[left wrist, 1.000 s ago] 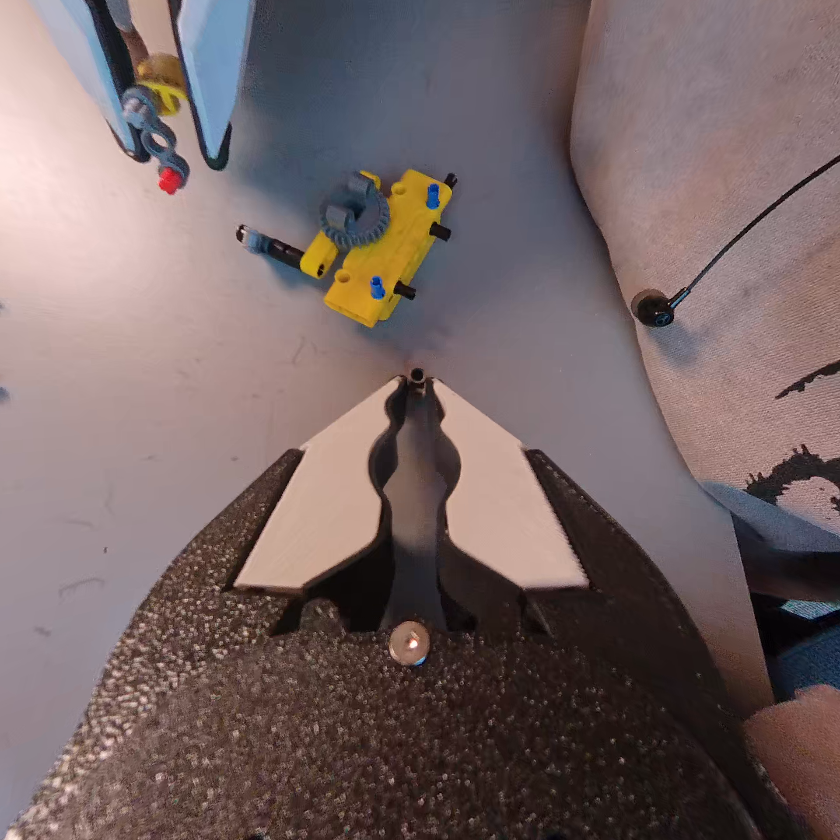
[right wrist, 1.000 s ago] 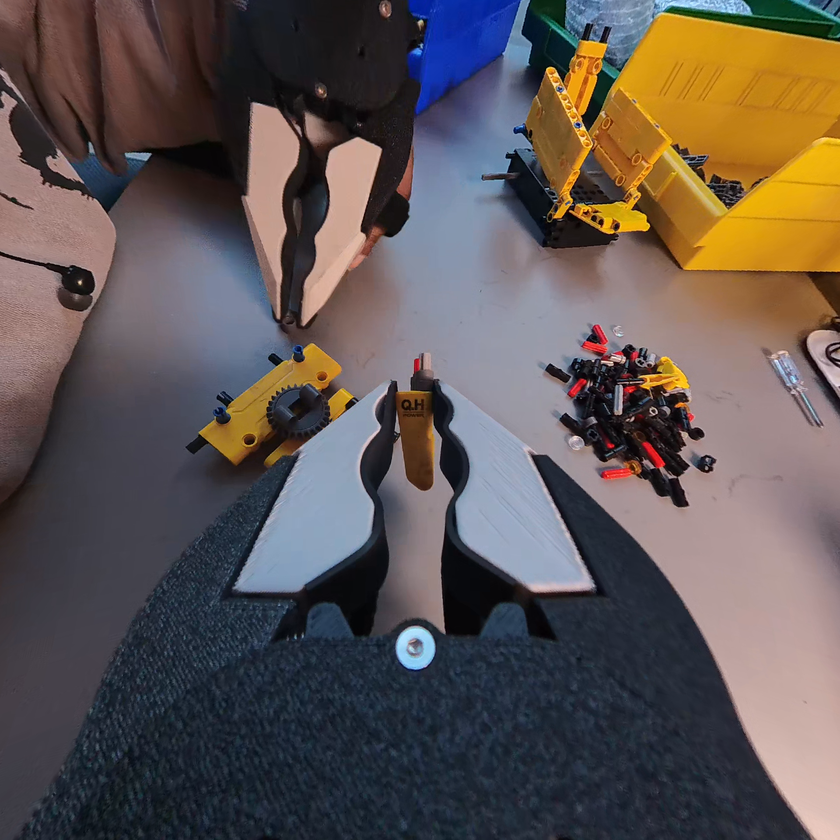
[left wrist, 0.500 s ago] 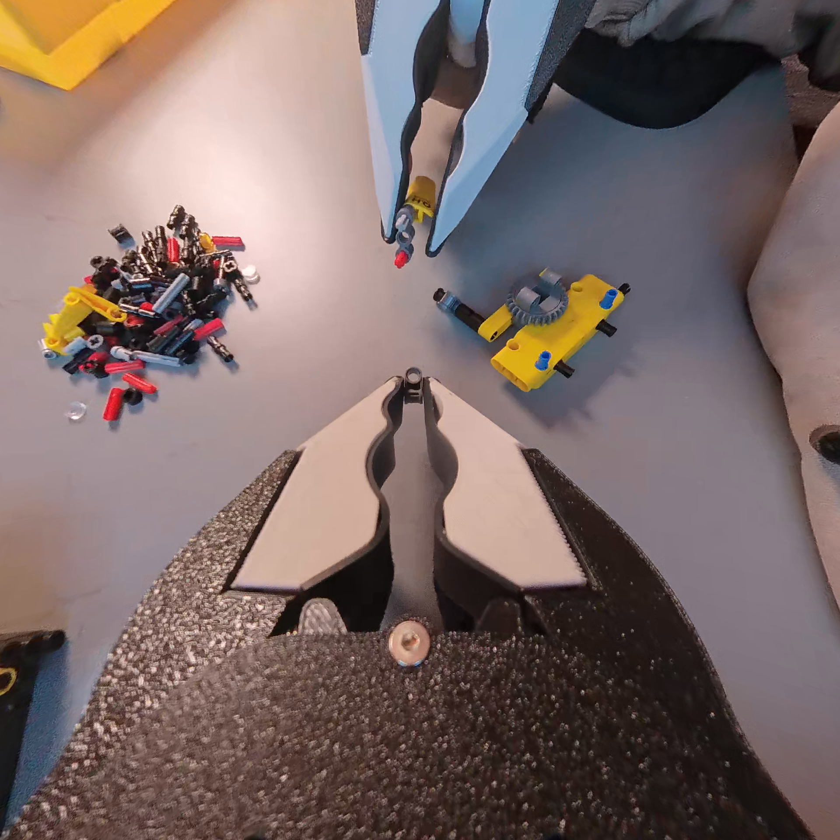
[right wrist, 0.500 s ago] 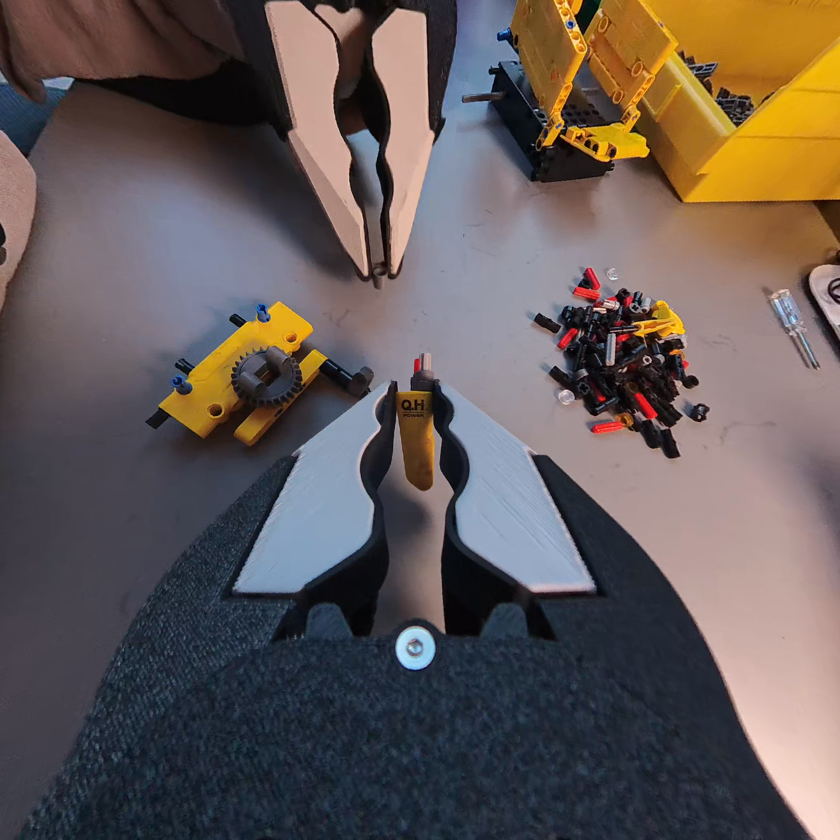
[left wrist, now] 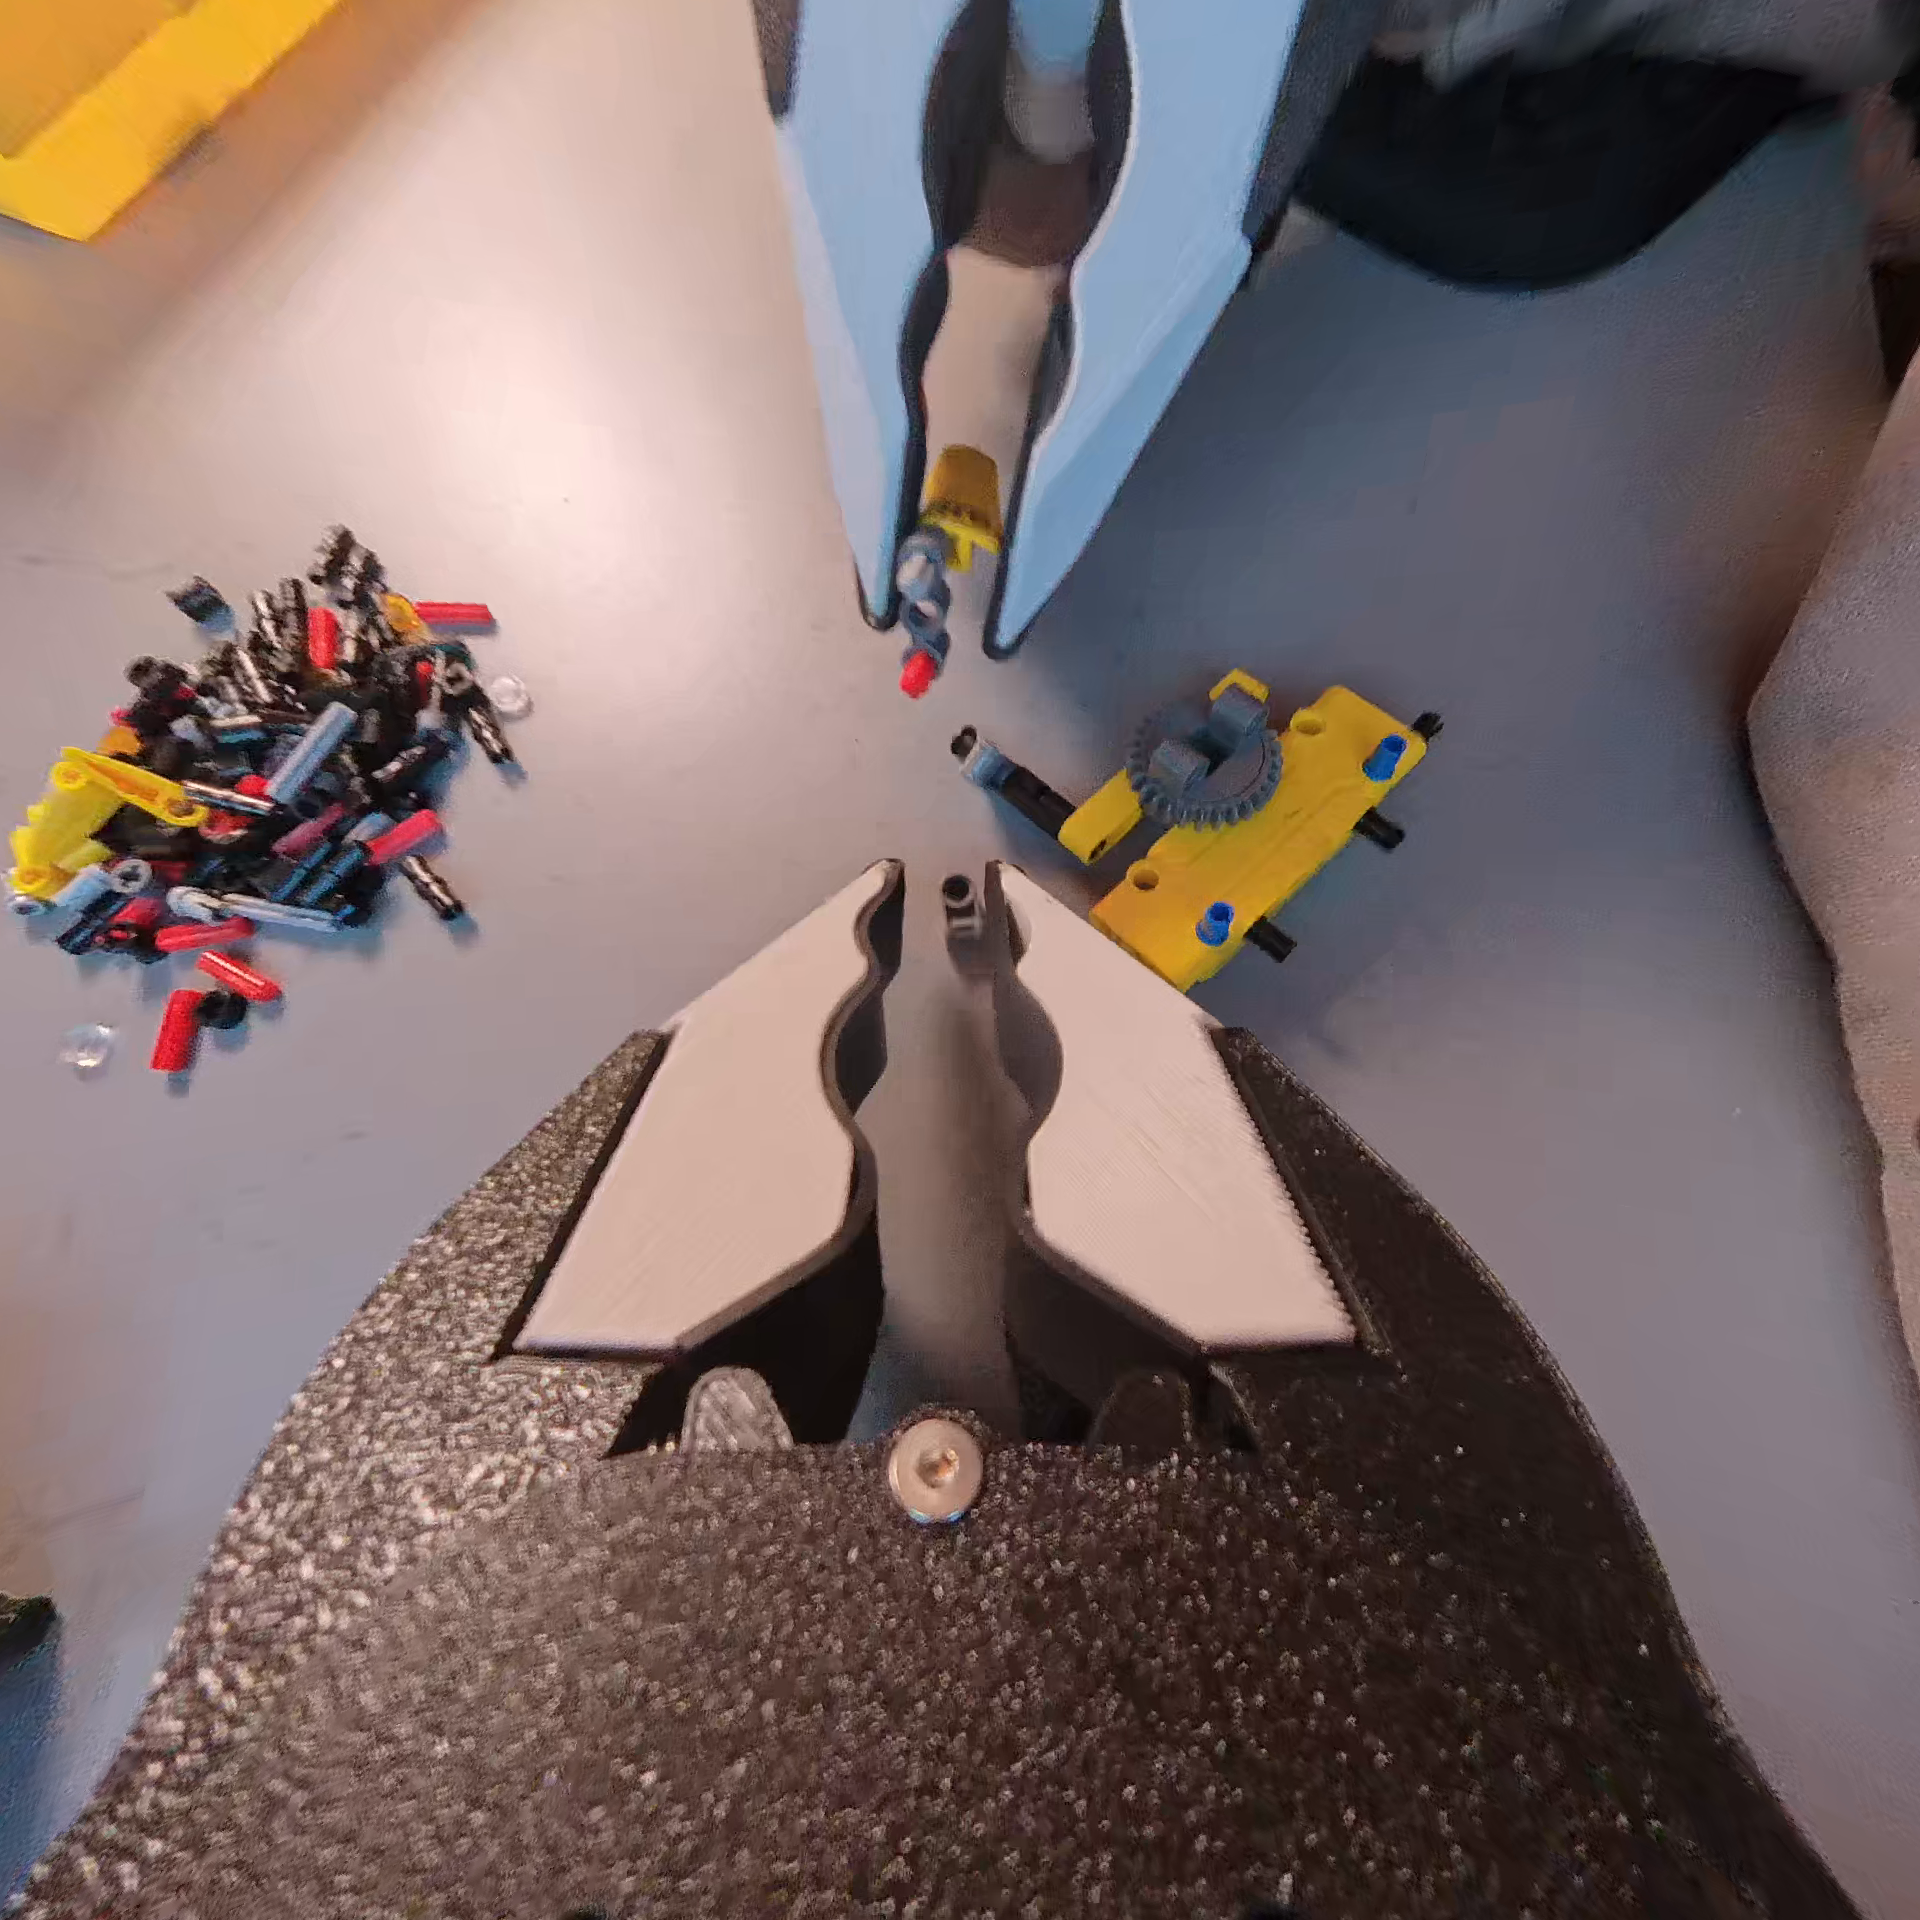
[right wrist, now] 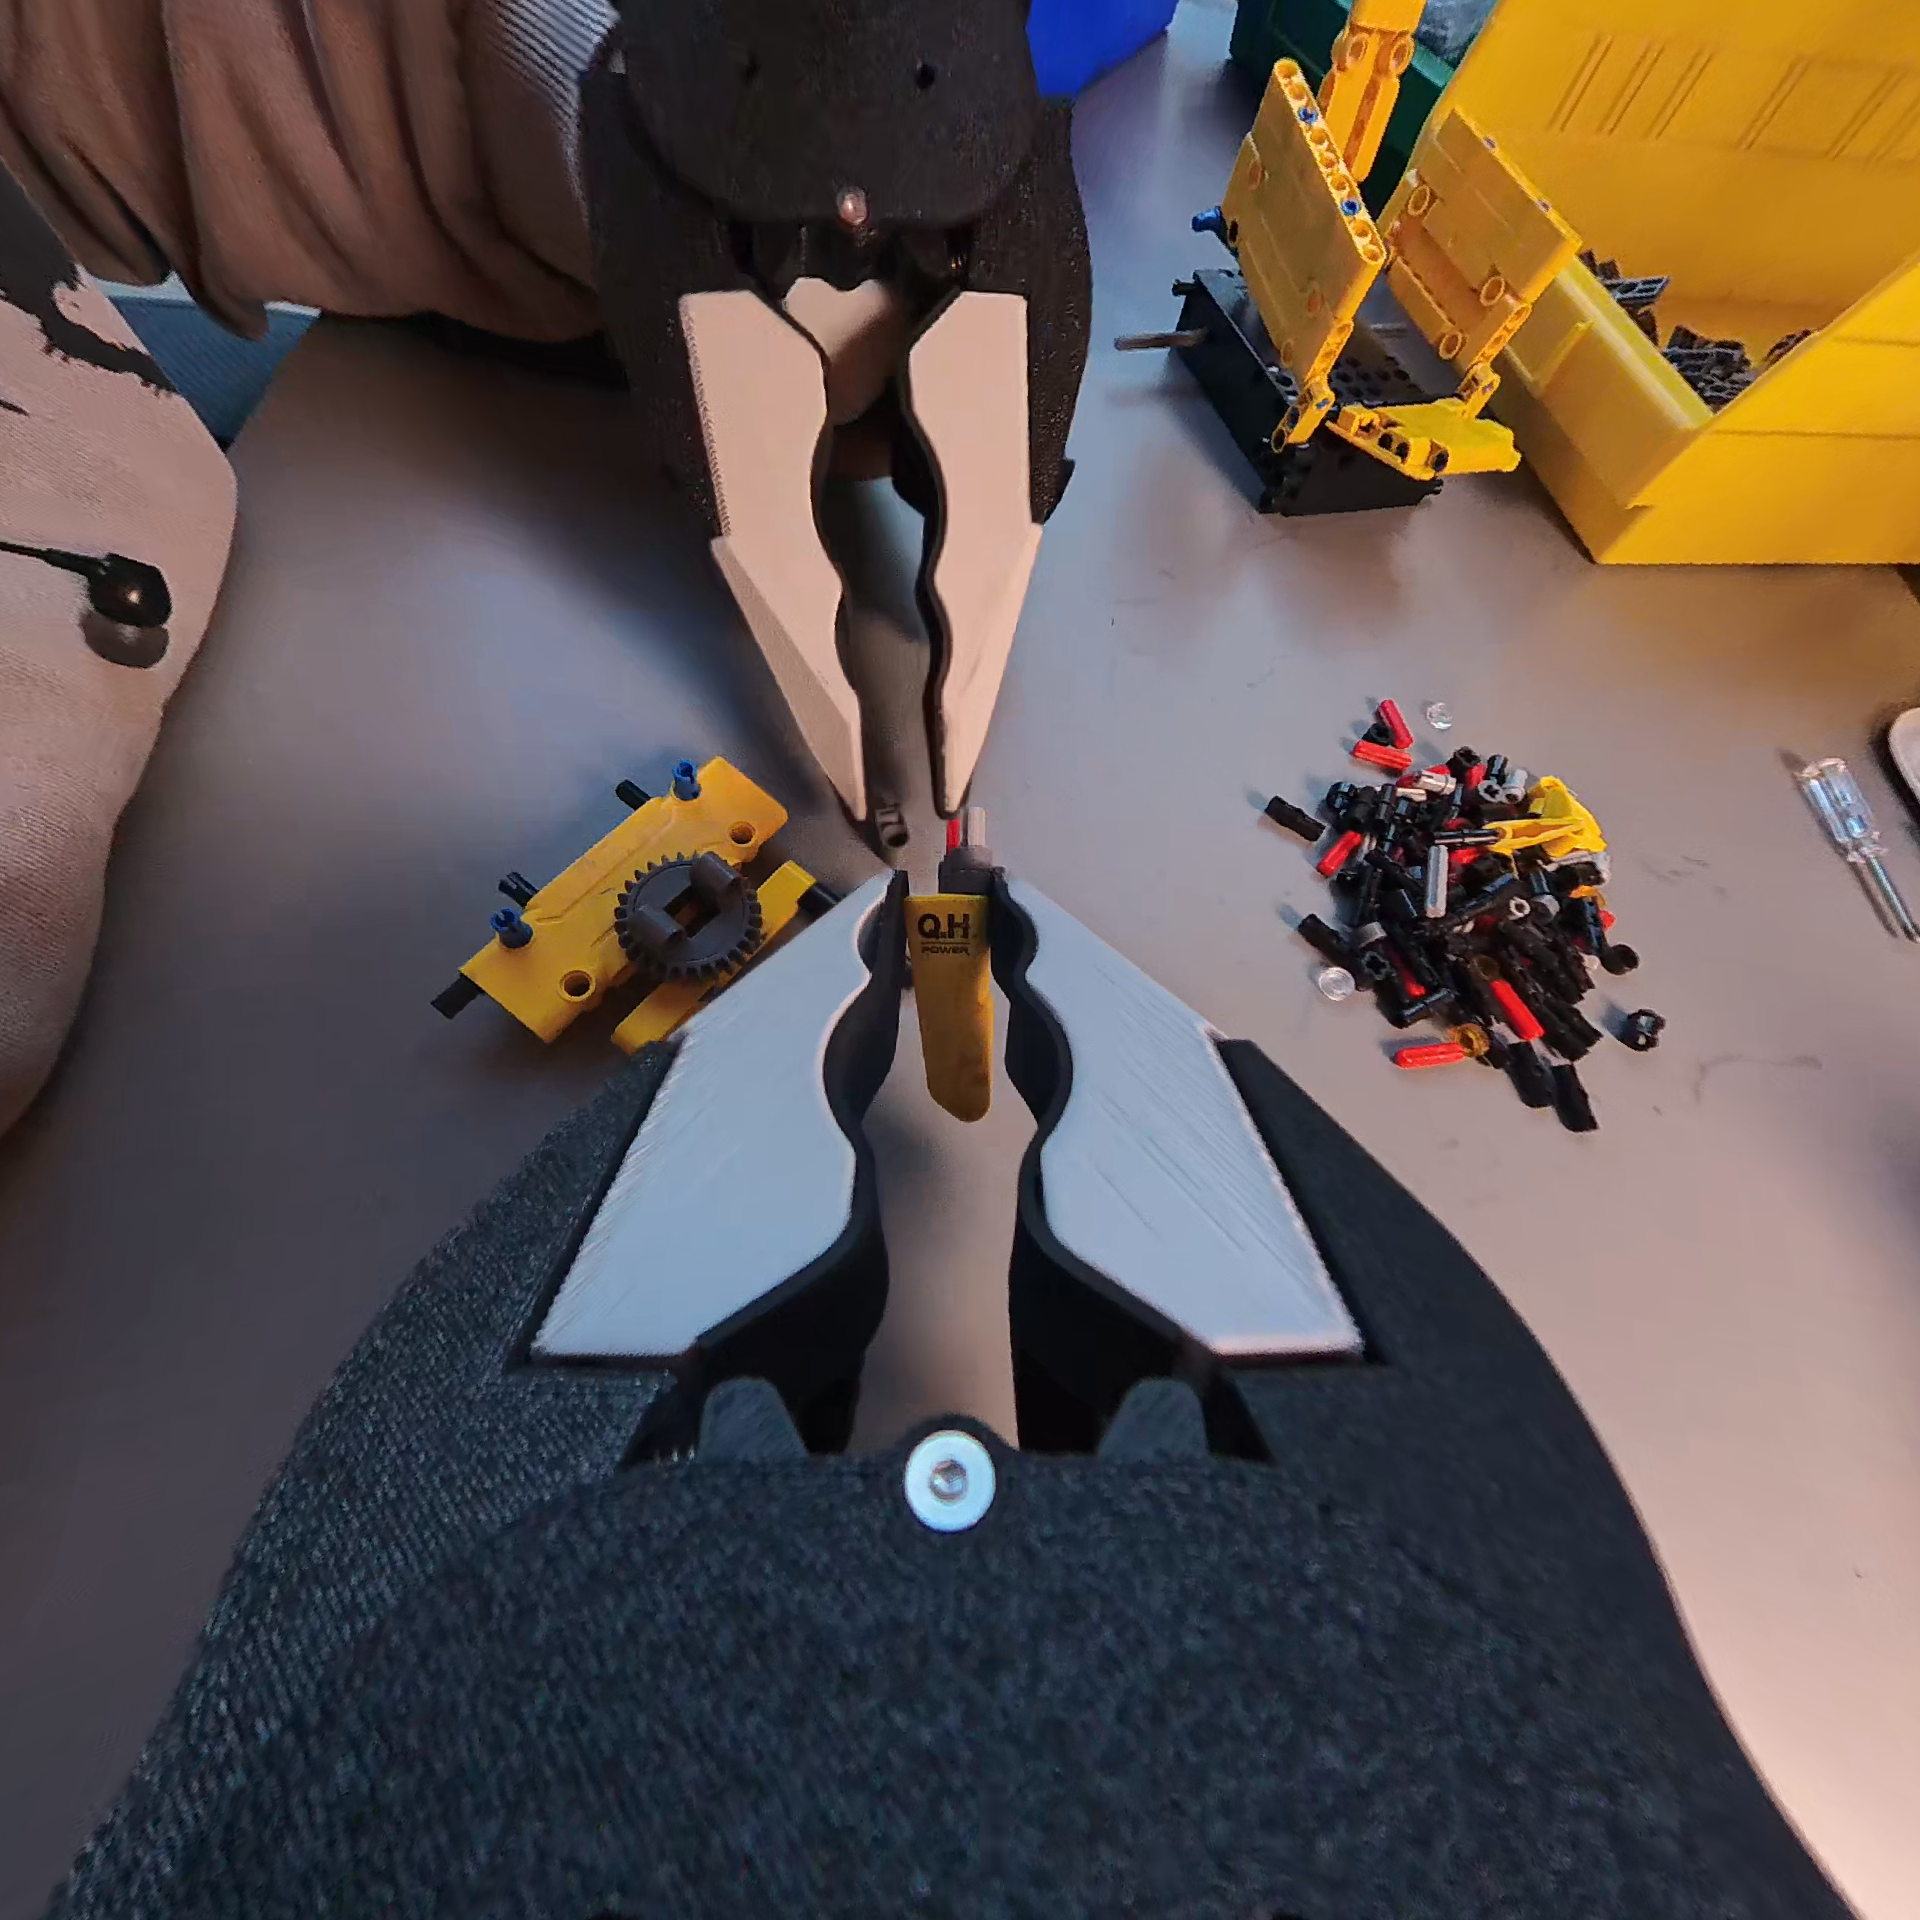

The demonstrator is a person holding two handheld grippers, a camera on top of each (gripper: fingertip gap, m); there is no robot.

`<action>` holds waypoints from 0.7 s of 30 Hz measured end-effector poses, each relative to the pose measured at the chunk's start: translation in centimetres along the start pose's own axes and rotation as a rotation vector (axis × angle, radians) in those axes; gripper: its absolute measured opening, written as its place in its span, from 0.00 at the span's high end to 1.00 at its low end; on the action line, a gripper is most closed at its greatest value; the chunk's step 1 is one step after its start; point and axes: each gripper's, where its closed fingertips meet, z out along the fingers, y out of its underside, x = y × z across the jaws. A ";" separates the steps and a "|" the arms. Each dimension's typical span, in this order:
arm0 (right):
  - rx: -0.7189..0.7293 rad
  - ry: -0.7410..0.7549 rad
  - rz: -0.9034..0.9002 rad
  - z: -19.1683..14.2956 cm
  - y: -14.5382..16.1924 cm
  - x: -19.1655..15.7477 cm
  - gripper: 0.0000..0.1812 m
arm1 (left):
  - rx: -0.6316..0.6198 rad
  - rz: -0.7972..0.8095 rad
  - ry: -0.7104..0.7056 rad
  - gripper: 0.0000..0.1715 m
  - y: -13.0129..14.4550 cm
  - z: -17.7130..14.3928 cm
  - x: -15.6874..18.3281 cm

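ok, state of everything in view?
left gripper: jaws parted, small black pin unclamped between the tips
right gripper: shut on yellow part
yellow gear assembly: flat on the table, apart from both grippers
parts pile: loose heap
yellow bin: open

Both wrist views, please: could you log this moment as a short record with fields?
left gripper: open; small black connector piece between its fingertips, grip unclear
right gripper: shut on yellow-handled tool carrying grey and red pieces
nearby: yellow brick assembly with grey gear, beside both grippers' tips
pile: loose black, red and grey pins
surface: grey table
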 end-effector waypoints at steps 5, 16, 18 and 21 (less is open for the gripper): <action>0.042 -0.027 -0.018 0.3 -1.1 -0.9 0.92 | 0.258 -0.054 0.050 0.92 -4.5 -2.0 0.5; 0.049 -0.037 -0.051 0.8 -1.7 -1.8 0.92 | 0.239 0.057 0.019 0.98 -4.5 -1.7 1.3; 0.047 -0.037 -0.053 0.7 -1.7 -1.7 0.92 | 0.247 0.056 0.013 0.98 -4.6 -1.9 1.2; 0.066 -0.035 -0.050 0.3 -1.8 -1.6 0.92 | 0.264 0.033 0.025 0.98 -4.7 -2.3 1.1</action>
